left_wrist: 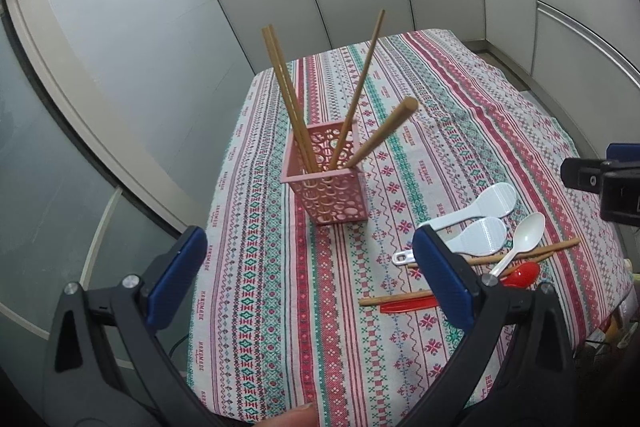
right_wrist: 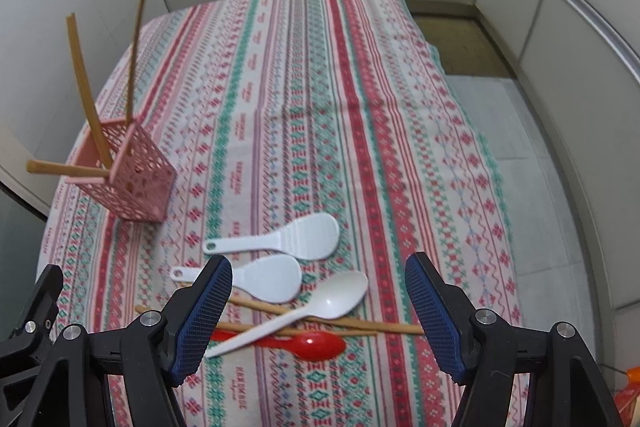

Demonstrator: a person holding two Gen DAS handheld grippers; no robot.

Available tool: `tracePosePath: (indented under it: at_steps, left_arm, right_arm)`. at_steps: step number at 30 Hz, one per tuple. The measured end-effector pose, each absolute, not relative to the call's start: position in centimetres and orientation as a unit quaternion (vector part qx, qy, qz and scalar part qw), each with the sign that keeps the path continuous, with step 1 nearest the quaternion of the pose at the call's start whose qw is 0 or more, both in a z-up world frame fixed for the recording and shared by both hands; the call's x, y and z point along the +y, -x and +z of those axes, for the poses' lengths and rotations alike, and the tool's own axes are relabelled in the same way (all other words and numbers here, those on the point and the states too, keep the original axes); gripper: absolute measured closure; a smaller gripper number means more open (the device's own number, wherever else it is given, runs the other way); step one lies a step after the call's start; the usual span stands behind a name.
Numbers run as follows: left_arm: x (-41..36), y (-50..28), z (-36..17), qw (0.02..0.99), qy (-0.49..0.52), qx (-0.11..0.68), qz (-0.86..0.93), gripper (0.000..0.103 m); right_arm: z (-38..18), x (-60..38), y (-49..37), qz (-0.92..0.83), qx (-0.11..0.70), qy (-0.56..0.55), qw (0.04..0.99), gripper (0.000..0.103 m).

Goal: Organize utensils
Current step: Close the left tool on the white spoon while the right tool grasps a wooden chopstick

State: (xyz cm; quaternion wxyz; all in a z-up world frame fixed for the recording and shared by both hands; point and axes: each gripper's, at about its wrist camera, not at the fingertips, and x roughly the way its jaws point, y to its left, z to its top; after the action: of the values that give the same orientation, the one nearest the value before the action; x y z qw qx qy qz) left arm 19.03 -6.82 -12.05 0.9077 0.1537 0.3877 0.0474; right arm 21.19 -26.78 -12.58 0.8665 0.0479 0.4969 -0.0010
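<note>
1. Blue-padded fingers of the left tool [left_wrist: 310, 267] are seen nearest the lens, spread wide, nothing held between them; it hangs above the near edge of the tabletop [left_wrist: 280, 327], short of the pink holder [left_wrist: 326, 179].
2. Right tool [right_wrist: 318, 311] is likewise spread wide and empty, poised over the loose pile of utensils.
3. Pink holder: upright on the striped cloth, four wooden chopsticks [left_wrist: 286, 95] standing in it, splayed apart.
4. Still lying loose: two white rice paddles [right_wrist: 280, 239], a white spoon [right_wrist: 320, 303], a red spoon [right_wrist: 316, 345], and more chopsticks [right_wrist: 360, 325] crossed beneath the spoons.
5. Step in hand, as judged: between placements, with the next pick being lined up by the right tool.
6. Next move, as judged: descent onto one item only. The spoon handle lies over the chopsticks, so a clean pinch is called for, otherwise neighbours may be dragged.
7. Left view only: the inside of the holder, and the right tool at the frame's right edge.
8. Right view only: the pile's layering is made plain; both paddle handles, each with a hang hole, are shown.
</note>
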Motion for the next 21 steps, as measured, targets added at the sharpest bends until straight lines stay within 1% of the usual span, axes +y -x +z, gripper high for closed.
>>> tracePosePath:
  at_steps: [12, 14, 18, 21]
  left_arm:
    - [-7.5, -19.2, -12.6, 0.903, -0.15, 0.402, 0.028, 0.001]
    - [-7.6, -19.5, -12.8, 0.9, -0.153, 0.408, 0.01, 0.001]
    - [-8.0, -20.9, -13.9, 0.879, -0.169, 0.439, -0.079, 0.001]
    - [-8.1, -22.0, -14.7, 0.86, -0.161, 0.468, -0.126, 0.001]
  right_arm:
    - [-12.2, -26.5, -20.6, 0.007, 0.495, -0.041, 0.868, 0.028]
    - [-12.4, -26.5, -20.5, 0.0, 0.499, -0.038, 0.866, 0.024]
    - [-14.4, -27.9, -21.0, -0.01, 0.531, -0.065, 0.845, 0.024]
    - [-16.7, -29.4, -21.4, -0.014, 0.564, -0.097, 0.82, 0.024]
